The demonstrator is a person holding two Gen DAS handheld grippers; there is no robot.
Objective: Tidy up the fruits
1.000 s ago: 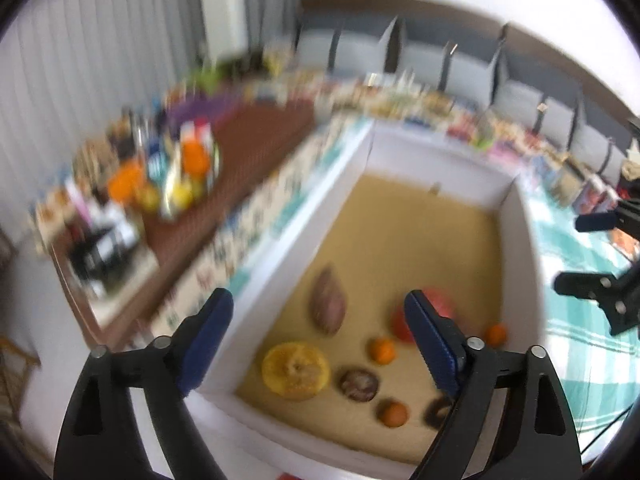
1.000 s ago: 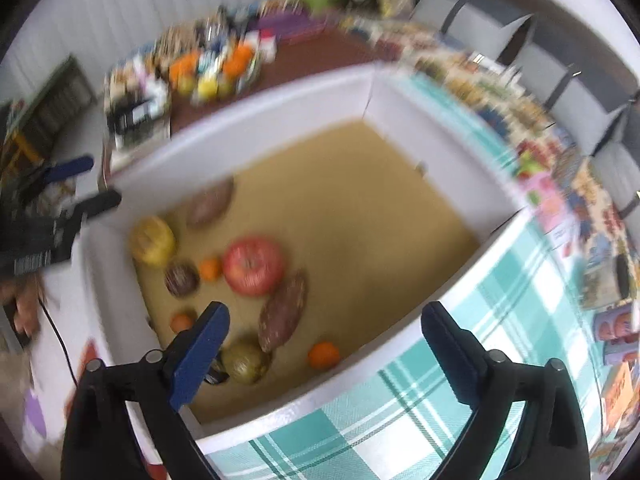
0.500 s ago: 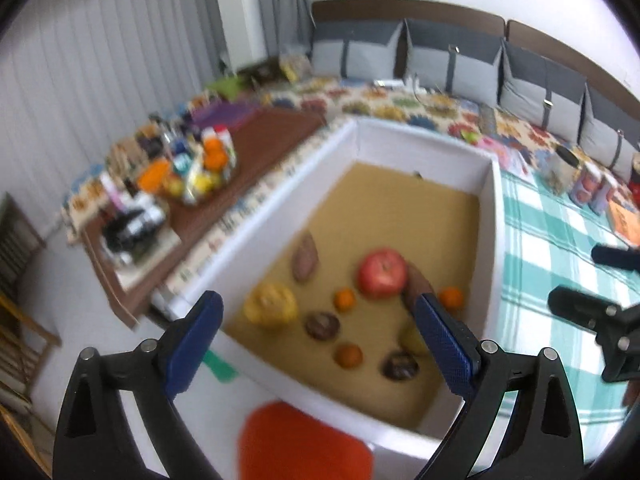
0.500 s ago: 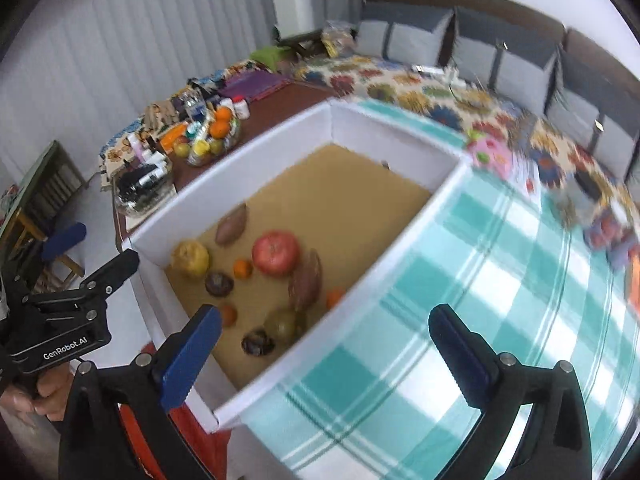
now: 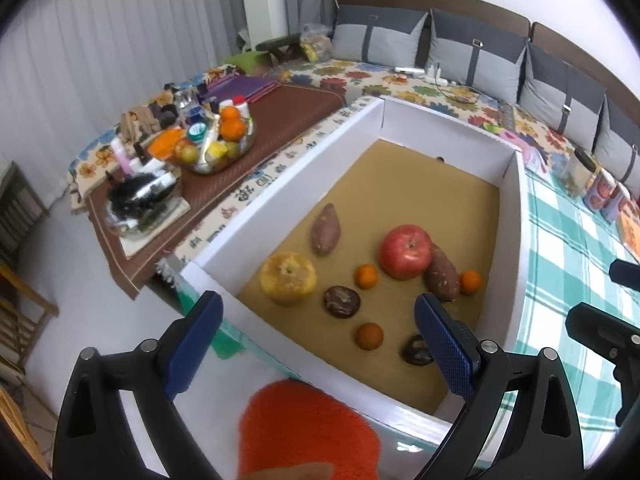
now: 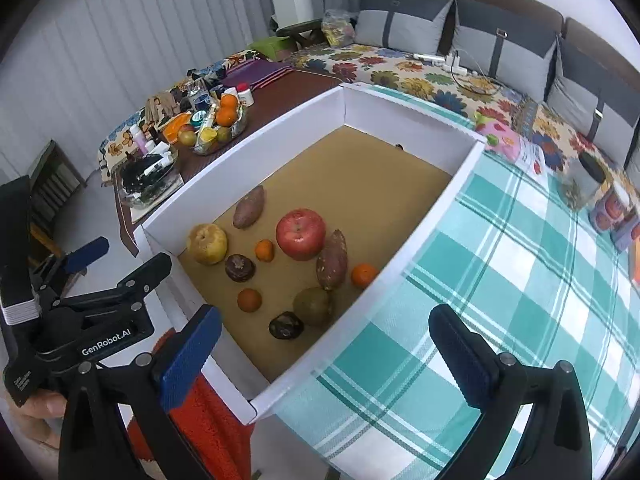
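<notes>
A white box (image 5: 288, 196) (image 6: 420, 216) with a brown floor holds the fruit near its front end. Inside lie a red apple (image 5: 406, 251) (image 6: 301, 233), a yellow pear (image 5: 287, 278) (image 6: 207, 243), two sweet potatoes (image 5: 325, 229) (image 6: 332, 265), three small oranges (image 5: 366, 276) (image 6: 249, 300), dark brown round fruits (image 5: 342, 301) (image 6: 239, 267) and a greenish fruit (image 6: 313, 305). My left gripper (image 5: 320, 344) is open and empty, above the box's near wall. My right gripper (image 6: 326, 354) is open and empty, over the box's front right corner.
A low brown table (image 5: 280, 120) left of the box carries a glass bowl of fruit (image 5: 216, 148) and bottles. A green checked cloth (image 6: 520, 280) lies right of the box, with cans (image 6: 608, 208) on it. An orange-red fuzzy thing (image 5: 308, 432) is below the box. Sofa cushions stand behind.
Both grippers have pulled back and up from the box, so the whole box shows now. Both stay open and empty. The fruit has not moved.
</notes>
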